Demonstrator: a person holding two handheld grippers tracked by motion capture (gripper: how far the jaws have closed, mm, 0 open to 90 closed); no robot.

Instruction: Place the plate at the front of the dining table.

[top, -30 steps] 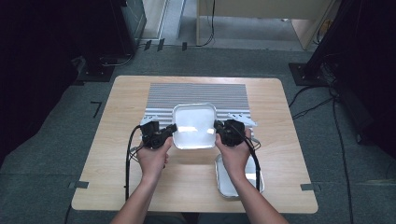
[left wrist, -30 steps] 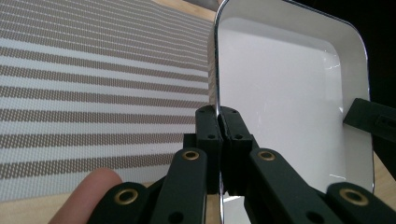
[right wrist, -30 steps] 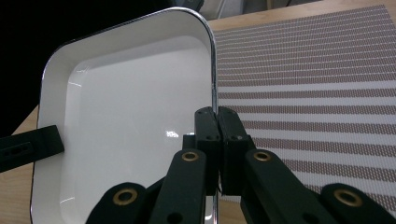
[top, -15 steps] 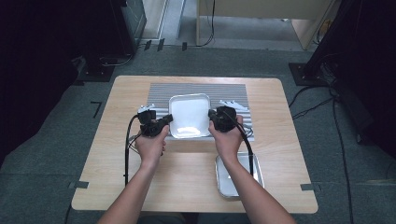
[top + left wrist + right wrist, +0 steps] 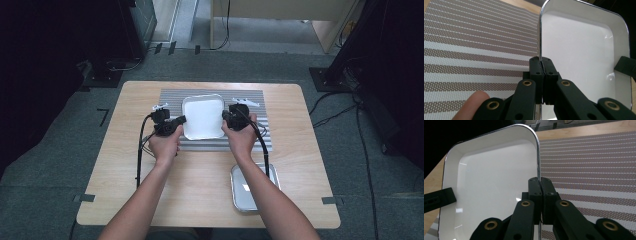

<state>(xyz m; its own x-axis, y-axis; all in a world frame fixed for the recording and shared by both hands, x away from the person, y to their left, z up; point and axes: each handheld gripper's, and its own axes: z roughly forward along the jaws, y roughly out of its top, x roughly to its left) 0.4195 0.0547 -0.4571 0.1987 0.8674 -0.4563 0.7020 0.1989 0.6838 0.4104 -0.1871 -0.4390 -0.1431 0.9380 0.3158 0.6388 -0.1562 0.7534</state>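
White rectangular enamel tray with a thin metal rim (image 5: 203,117) is getting carried two-handed right now, over the grey striped woven mat (image 5: 250,142) in the middle of the pale wooden surface (image 5: 200,190); left tongs (image 5: 181,120) are pinched tight on its left rim and right tongs (image 5: 225,116) are clamped on the right rim, so both are closed on the tray, nothing loose; in the left gripper view the rim (image 5: 540,37) runs straight into the shut jaws. I'd say this is the place-it step; next move probably calls for lowering both sides evenly so it lands flat on the mat, then letting go together. Room looks fine; mat edges are well clear of the tray, and the second, silvery metal tray (image 5: 245,192) sits well apart by the near edge of the surface, under the right forearm.
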